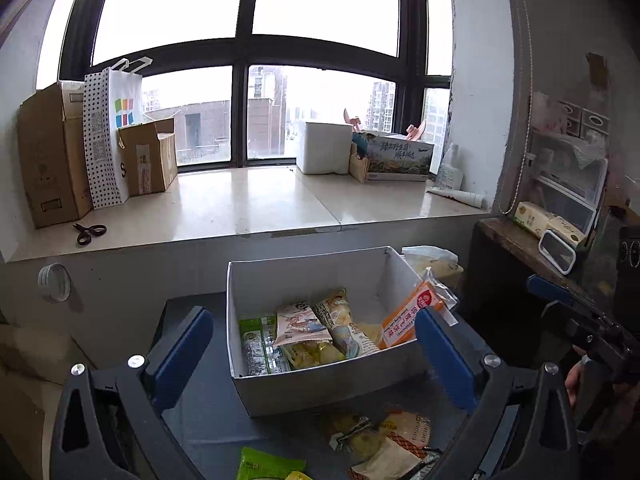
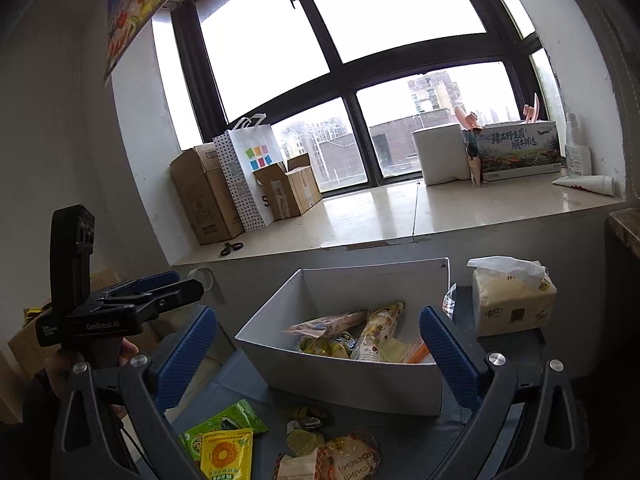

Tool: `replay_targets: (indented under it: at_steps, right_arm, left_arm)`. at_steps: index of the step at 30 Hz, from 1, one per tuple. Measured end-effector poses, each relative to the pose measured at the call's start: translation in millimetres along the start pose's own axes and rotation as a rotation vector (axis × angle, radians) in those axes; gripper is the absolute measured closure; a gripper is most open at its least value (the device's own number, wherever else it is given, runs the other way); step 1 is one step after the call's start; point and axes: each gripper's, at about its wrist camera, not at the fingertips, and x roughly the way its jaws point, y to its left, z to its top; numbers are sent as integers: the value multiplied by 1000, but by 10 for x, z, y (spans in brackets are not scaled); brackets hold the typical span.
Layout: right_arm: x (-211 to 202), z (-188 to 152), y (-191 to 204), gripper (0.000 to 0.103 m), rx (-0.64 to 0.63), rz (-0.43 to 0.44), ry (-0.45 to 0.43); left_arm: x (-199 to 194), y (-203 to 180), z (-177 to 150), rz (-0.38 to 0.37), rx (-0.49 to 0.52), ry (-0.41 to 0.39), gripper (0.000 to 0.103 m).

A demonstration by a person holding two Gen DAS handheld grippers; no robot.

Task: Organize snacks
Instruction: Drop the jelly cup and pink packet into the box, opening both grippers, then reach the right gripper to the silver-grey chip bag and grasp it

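Observation:
A white cardboard box stands on a dark table and holds several snack packets: a pink one, a green one and an orange one. Loose snacks lie in front of it: a green packet, a yellow packet and clear-wrapped biscuits. My left gripper is open and empty, held above the table before the box. My right gripper is open and empty, also before the box. The left gripper shows at the left of the right wrist view.
A tissue pack stands right of the box. Behind is a stone window sill with cardboard boxes, a paper bag, scissors, a white foam box and a printed carton. A cluttered shelf is at right.

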Motion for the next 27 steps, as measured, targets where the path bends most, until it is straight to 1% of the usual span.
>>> replay_targets:
  at_steps: [1,3,4,6,8,10,12,17,20,22,24,27]
  right_arm:
    - [-77,-40,31,0,-4,10,-13]
    - [-198,-114,79,0,-6,13,-27]
    - [-249,-159,101,0,-9,11,-21]
    - [-333,-251,136,0,-4,12,-16]
    - [-406,-350,173,0,-16,11,-13]
    - [-470,-468,185,0,-13,-2,-8]
    - [-502,-588,178,0,-10,-5,12]
    - [-576,-928,85,0,49,-37,40]
    - [-636,-1128,11,0,106,-33,50]
    - [-651,-1247,-11,0,126,-20,73]
    - [-649,-1335,-7,0,119,-19,96]
    - [-627,-1431,5,0,100,-43,125]
  left_arm:
    - [-92,-28,-32,1,-5,-6,0]
    - [-274,-82,-114,-29,-5,-19,0]
    - [-363,-112,-160,-37,0,-26,0]
    - [-526,-161,-263,-28,4,-45,0]
    - [-658,-184,-372,-31,-4,-47,0]
    - [-765,-190,-516,-53,-27,-43,0]
    - [-824,-211,-685,-63,-35,-21,0]
    - [-900,-210,-1083,-20,-50,34,0]
    - [-919,-177,-1262,-12,-75,67,0]
    - [-931,-169,-1359,-14,-83,79,0]
    - [-933,-184,-1454,-18,-84,97,0]
    - [-890,-182,-1558,-3,-90,125,0]
